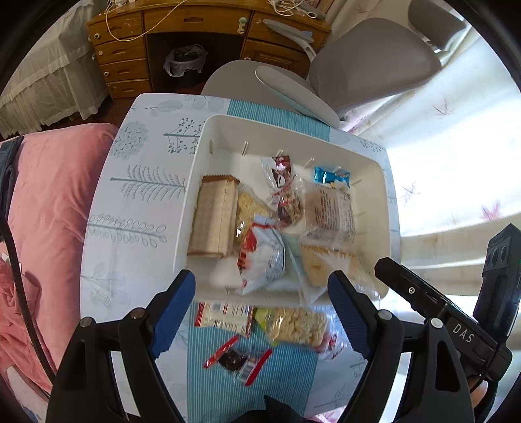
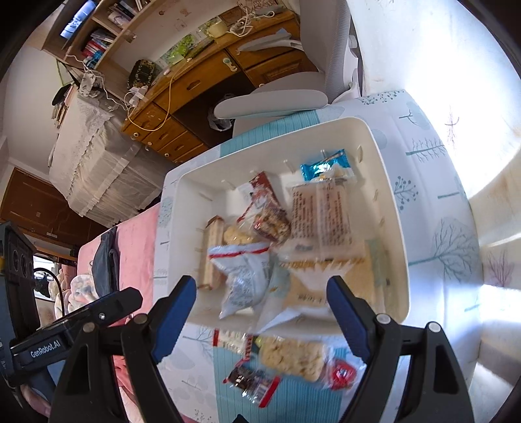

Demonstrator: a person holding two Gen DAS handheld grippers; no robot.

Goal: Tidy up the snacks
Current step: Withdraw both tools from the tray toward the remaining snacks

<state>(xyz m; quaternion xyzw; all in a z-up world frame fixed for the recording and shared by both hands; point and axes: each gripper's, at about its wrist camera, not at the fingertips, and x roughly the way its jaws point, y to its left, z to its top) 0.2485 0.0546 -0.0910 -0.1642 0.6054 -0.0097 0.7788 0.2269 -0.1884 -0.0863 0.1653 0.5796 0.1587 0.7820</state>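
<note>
A white bin [image 1: 208, 136] [image 2: 384, 146] on the table holds several snack packs: a tan cracker box [image 1: 213, 218], a white and red bag [image 1: 263, 257] [image 2: 242, 276], a blue wrapper [image 1: 330, 175] [image 2: 325, 164]. On the cloth in front of the bin lie a rice cracker pack [image 1: 298, 325] [image 2: 293, 356], a red-edged pack [image 1: 224, 317] and a small dark candy pack [image 1: 237, 359] [image 2: 252, 380]. My left gripper [image 1: 262, 312] is open and empty above these loose packs. My right gripper [image 2: 262, 315] is open and empty above the bin's near rim.
The table [image 1: 136, 182] has a tree-print cloth with a blue striped runner. A grey office chair [image 1: 368, 65] stands behind it, a wooden desk [image 1: 182, 29] further back. A pink bed cover [image 1: 49, 211] lies at the left. The other gripper's body [image 1: 456, 312] shows at the right.
</note>
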